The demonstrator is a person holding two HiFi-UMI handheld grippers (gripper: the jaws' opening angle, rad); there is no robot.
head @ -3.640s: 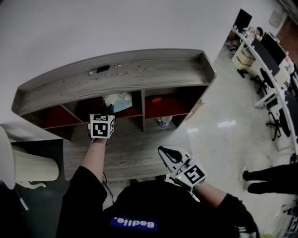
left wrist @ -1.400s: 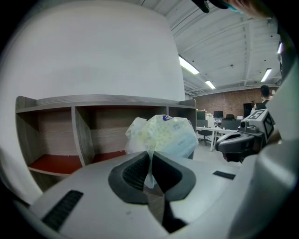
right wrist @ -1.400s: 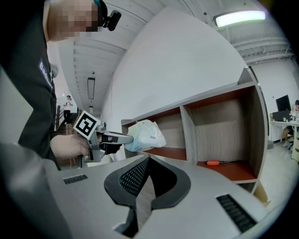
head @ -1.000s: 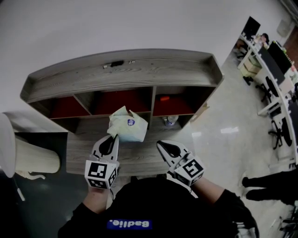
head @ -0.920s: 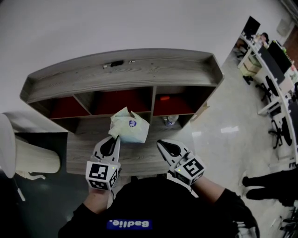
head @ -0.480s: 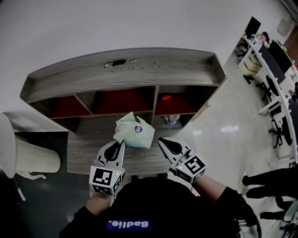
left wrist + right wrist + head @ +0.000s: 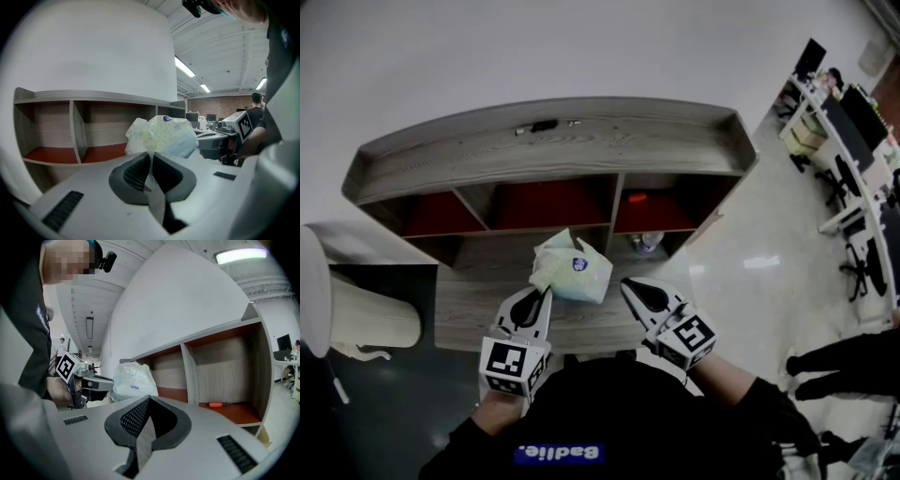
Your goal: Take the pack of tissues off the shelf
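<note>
The pack of tissues (image 7: 574,272) is a pale, crinkly plastic bundle with a small blue mark. It hangs in the air in front of the wooden shelf (image 7: 553,145), above the lower wooden ledge (image 7: 478,305). My left gripper (image 7: 545,290) is shut on the pack's lower edge. In the left gripper view the wrapper (image 7: 164,136) is pinched between the pads at my left gripper (image 7: 151,160). My right gripper (image 7: 631,285) is shut and empty, just right of the pack. The right gripper view shows my right gripper (image 7: 147,401) with the pack (image 7: 133,379) to its left.
The shelf's red-floored compartments stand behind; the right one holds an orange-handled tool (image 7: 637,198) (image 7: 218,404). A round container (image 7: 649,242) sits below it. Small dark items (image 7: 546,125) lie on the shelf top. A white cylinder (image 7: 361,319) is at left; office desks (image 7: 853,141) and a person's legs (image 7: 839,361) at right.
The left gripper has come back out of the middle compartment with the pack in it; over the last second the pack drifted slightly right. The right gripper has stayed put.
</note>
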